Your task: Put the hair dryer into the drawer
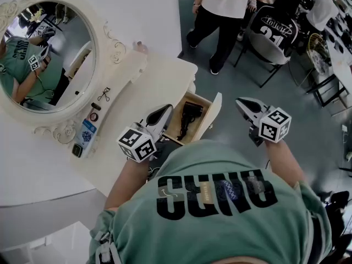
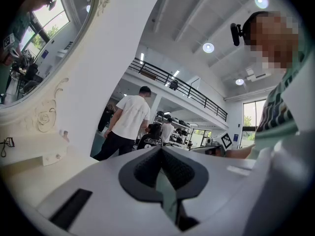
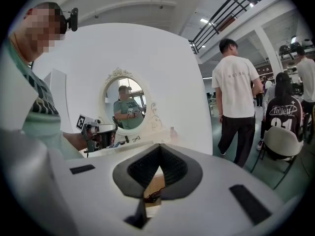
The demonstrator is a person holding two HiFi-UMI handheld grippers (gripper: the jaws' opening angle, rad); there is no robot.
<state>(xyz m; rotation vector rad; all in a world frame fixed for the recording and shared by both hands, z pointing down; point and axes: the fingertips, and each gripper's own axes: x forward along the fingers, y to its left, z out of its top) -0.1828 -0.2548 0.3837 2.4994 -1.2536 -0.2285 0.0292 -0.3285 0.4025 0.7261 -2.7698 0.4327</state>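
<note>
The black hair dryer (image 1: 190, 114) lies inside the open wooden drawer (image 1: 213, 114) of the cream worktop (image 1: 157, 78). The 2 tools, left hand-held gripper (image 1: 168, 108) and right hand-held gripper (image 1: 238, 100), hang on either side of the drawer, jaws together and empty, probably placed to push it shut.

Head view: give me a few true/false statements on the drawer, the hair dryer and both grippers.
1. The hair dryer lies inside the drawer. True.
2. The drawer is pushed shut. False: it stands pulled out, with its inside open to view.
3. The left gripper grips the hair dryer. False: its jaws are together with nothing between them, and it is held above the table.
4. The right gripper holds nothing. True: its jaws are together and empty.
5. The mirror is square. False: it is oval, in an ornate pale frame.
</note>
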